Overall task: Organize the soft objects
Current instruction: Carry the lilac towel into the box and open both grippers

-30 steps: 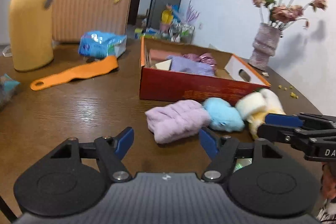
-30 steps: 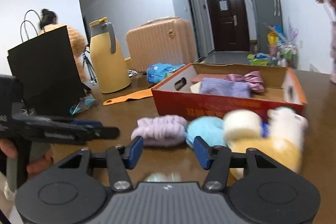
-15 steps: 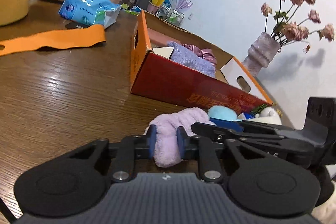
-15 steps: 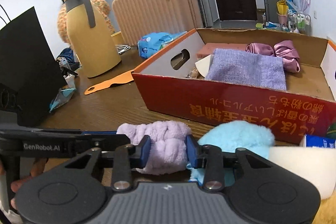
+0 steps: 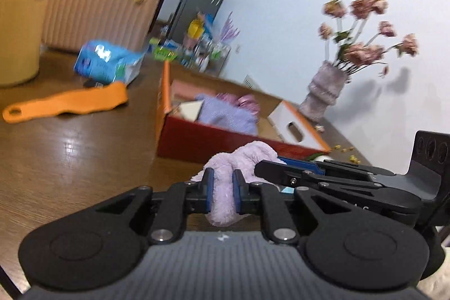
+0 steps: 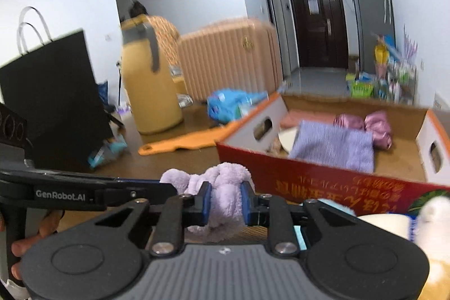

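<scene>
Beyond both sets of jaws, 1 red cardboard box [image 6: 323, 182] is sitting open on the desk [image 5: 70, 159], holding 1 folded lavender cloth [image 6: 334, 148], 1 pink satin scrunchie [image 6: 365, 125], 1 pink flat piece [image 6: 306, 117] and 1 pale wedge [image 6: 288, 138]. The left gripper [image 5: 222, 194] and the right gripper [image 6: 224, 201] are each pinching the same fluffy lilac headband [image 5: 242, 159] just in front of the box; both jaws have just been closing and are now nearly together, squeezing the plush between the blue pads. To the right of the right jaws, 1 light-blue plush [image 6: 329, 207] and 1 cream plush [image 6: 393, 224] are lying against the box front. Left of the jaws are standing 1 yellow thermos [image 6: 149, 92] and 1 black paper bag [image 6: 53, 100]; 1 orange shoehorn [image 5: 67, 103] and 1 blue tissue pack [image 5: 109, 63] are lying there.
</scene>
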The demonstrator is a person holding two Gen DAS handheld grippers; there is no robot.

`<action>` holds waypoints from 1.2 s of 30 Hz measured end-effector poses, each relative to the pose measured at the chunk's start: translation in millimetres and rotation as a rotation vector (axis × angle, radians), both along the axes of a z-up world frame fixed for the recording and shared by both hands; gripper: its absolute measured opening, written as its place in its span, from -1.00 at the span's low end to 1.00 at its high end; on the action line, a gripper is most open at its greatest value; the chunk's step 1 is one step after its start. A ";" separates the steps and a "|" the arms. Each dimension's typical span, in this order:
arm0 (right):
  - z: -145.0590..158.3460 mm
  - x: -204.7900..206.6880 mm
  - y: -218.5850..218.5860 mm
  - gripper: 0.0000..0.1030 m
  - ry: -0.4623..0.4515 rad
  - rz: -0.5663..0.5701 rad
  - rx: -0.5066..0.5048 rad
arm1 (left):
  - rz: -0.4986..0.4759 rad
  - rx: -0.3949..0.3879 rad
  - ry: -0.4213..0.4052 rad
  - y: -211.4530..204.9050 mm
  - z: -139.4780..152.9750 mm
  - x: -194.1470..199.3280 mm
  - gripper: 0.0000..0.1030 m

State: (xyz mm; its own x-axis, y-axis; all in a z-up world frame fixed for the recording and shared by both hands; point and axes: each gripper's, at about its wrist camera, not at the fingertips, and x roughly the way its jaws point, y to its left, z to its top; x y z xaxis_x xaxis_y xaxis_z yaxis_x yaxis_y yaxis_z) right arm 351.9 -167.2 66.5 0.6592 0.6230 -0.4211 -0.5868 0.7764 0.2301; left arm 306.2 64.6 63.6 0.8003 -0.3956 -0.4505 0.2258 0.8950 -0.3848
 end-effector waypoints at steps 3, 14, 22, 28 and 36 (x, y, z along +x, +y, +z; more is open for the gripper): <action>13.2 -34.5 -10.1 -0.59 -0.043 -0.018 0.023 | -0.017 0.001 -0.035 -8.9 13.4 -26.8 -0.72; 15.4 -86.5 -49.8 -0.59 -0.044 -0.076 0.104 | -0.079 0.052 -0.060 -49.5 25.4 -55.1 -0.72; 41.5 -14.2 -45.4 -0.59 -0.078 -0.094 0.085 | -0.115 0.081 -0.071 -50.4 48.9 36.6 -0.73; 41.8 111.6 -25.2 -0.59 0.085 -0.125 0.093 | -0.062 0.129 0.016 -31.8 56.4 147.7 -0.73; -21.3 185.9 15.1 -0.48 0.340 -0.173 -0.050 | -0.063 0.393 0.126 -39.3 -7.0 206.4 -0.56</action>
State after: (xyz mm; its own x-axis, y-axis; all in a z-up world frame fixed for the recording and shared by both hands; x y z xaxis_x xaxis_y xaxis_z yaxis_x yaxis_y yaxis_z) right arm 537.8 -152.1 45.2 0.5699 0.4883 -0.6608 -0.3428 0.8722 0.3489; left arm 512.7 25.3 56.6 0.7086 -0.2206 -0.6703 0.2581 0.9651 -0.0447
